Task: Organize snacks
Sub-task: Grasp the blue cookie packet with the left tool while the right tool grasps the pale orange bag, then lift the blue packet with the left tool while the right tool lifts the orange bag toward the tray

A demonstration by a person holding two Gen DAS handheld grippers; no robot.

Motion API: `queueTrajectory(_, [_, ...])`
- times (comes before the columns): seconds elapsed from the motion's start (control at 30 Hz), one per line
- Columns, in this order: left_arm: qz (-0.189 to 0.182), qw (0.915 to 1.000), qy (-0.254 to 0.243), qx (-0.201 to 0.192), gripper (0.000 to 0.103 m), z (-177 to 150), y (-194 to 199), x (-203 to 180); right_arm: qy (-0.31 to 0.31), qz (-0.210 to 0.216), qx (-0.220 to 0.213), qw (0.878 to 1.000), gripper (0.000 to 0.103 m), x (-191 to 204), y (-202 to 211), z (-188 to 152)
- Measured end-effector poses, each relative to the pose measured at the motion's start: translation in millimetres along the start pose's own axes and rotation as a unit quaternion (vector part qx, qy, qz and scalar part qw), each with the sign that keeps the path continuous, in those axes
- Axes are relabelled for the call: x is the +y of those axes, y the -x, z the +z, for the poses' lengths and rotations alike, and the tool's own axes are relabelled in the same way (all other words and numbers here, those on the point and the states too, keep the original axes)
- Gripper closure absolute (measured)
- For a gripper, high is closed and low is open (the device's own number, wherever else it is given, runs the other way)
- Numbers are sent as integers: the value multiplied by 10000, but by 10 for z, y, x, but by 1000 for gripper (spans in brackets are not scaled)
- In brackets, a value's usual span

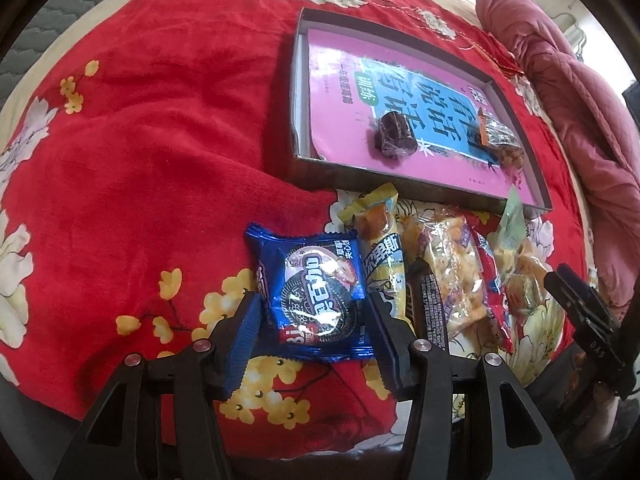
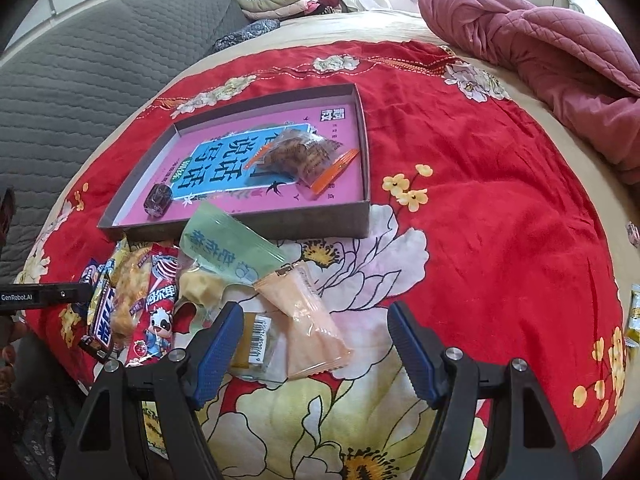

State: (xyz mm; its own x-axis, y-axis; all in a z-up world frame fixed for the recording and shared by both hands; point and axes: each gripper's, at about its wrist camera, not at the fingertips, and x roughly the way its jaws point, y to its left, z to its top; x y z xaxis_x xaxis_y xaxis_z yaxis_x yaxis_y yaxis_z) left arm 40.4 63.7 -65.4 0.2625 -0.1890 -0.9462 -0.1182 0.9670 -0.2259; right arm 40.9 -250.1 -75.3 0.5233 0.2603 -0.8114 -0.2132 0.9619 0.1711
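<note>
A blue cookie packet [image 1: 316, 300] lies flat on the red flowered blanket [image 1: 140, 160] between the blue pads of my left gripper [image 1: 314, 312], which is open around it without squeezing it. My right gripper [image 2: 316, 344] is open above a peach packet [image 2: 308, 320] and a yellow barcoded packet [image 2: 256, 340]. Beyond them is a shallow grey box [image 1: 400, 184] with a pink book as its floor. In the box [image 2: 240, 232] are a dark wrapped candy [image 2: 160, 198] and a clear snack bag with orange ends [image 2: 304, 152].
A pile of loose snacks lies before the box: a yellow packet [image 1: 384, 248], a clear bag of puffs [image 1: 456, 272], a red packet [image 2: 158, 304] and a green pouch [image 2: 224, 244]. A pink quilt [image 2: 540, 60] is bunched at the right, a grey pillow [image 2: 80, 100] at the left.
</note>
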Motion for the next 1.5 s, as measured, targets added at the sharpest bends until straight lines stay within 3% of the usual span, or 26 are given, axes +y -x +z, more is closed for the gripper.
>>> queueTrajectory(0.73, [-25, 10000, 54, -3, 41, 48, -177, 5, 121, -35, 129, 9998, 30, -11, -124, -20])
queueTrajectory(1.03, [-85, 9999, 64, -45, 40, 49, -156, 37, 104, -19, 163, 9998, 48, -99, -179, -5])
queueTrajectory(1.2, [-27, 9999, 72, -83, 39, 34, -171, 33, 402, -177, 202, 9988, 53, -37, -246, -23])
queueTrajectory(1.5, [564, 9980, -236, -167, 42, 46, -292, -158, 718, -307, 185, 9968, 57, 56, -373, 9])
